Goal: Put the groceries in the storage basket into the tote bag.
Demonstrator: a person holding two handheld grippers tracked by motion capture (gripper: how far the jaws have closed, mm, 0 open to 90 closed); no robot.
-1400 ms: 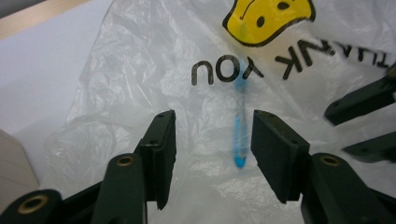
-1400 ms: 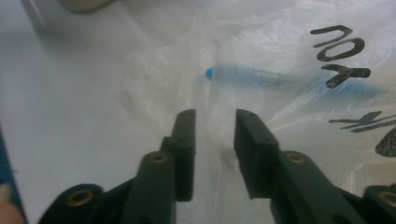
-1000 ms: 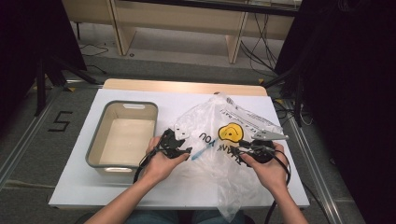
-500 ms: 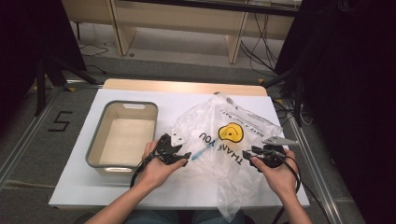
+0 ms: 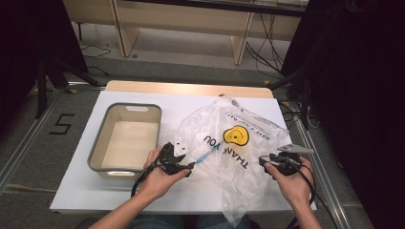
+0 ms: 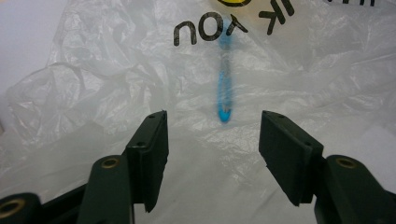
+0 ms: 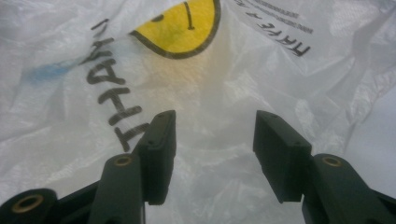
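Each hand-held gripper is black: the left hand-held gripper [image 5: 187, 165] trails a black cable looping past the wrist, and the right hand-held gripper [image 5: 263, 161] carries a grey three-cornered plate on top and a black cable too. Seen close, the jaws are flat, dark rectangular pads with small screw holes, mounted on dark arms with brass-coloured rivets. Both forearms are bare, with no sleeves.

A crumpled clear plastic bag [image 5: 234, 157] lies over the desk's [image 5: 191, 102] right half, a blue stick [image 5: 204, 156] inside it. The left tongs [image 5: 184, 167] sit at the bag's left edge, the right tongs [image 5: 263, 162] at its right. A grey bin [image 5: 98, 145] stands near the left edge.
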